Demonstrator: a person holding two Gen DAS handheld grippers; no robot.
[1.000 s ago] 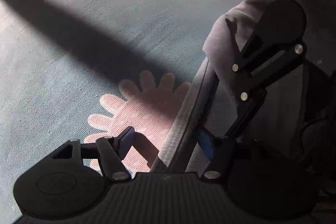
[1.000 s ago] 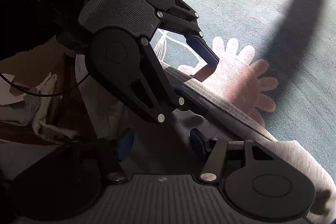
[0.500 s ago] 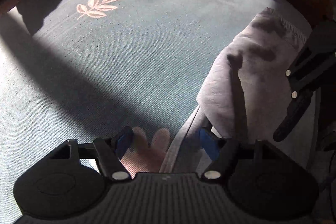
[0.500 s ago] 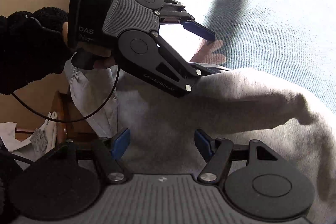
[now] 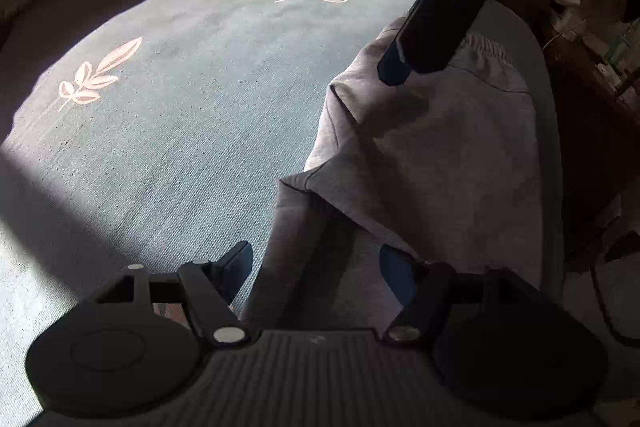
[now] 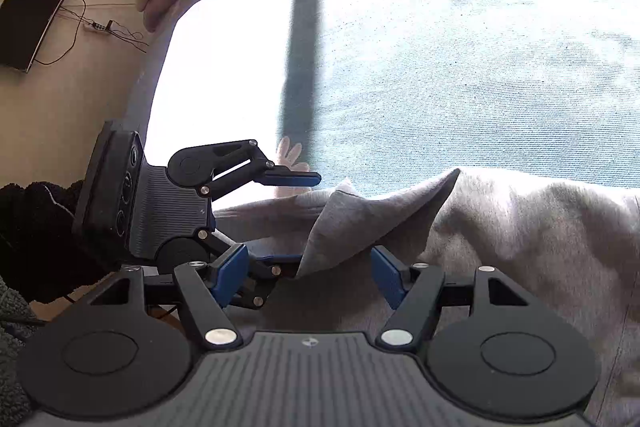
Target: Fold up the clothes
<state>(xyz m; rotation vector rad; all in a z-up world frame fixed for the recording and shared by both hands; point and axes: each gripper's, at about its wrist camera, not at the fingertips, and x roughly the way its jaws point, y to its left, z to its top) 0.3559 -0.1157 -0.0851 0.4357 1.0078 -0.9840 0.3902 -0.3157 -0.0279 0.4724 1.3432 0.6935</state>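
The grey sweatpants (image 5: pixel 432 155) lie doubled over near the edge of a teal bedspread (image 5: pixel 180 107) printed with pink flowers, an upper layer resting on a lower one, the elastic waistband (image 5: pixel 486 49) at the far end. That lay suits a fold partly made or one being squared up. The left tongs (image 5: pixel 316 267) stand spread low over the near fabric, one finger each side of a raised ridge. The right tongs (image 6: pixel 304 273) are likewise spread, angled down at a peaked corner of cloth (image 6: pixel 360 215), gripping nothing.
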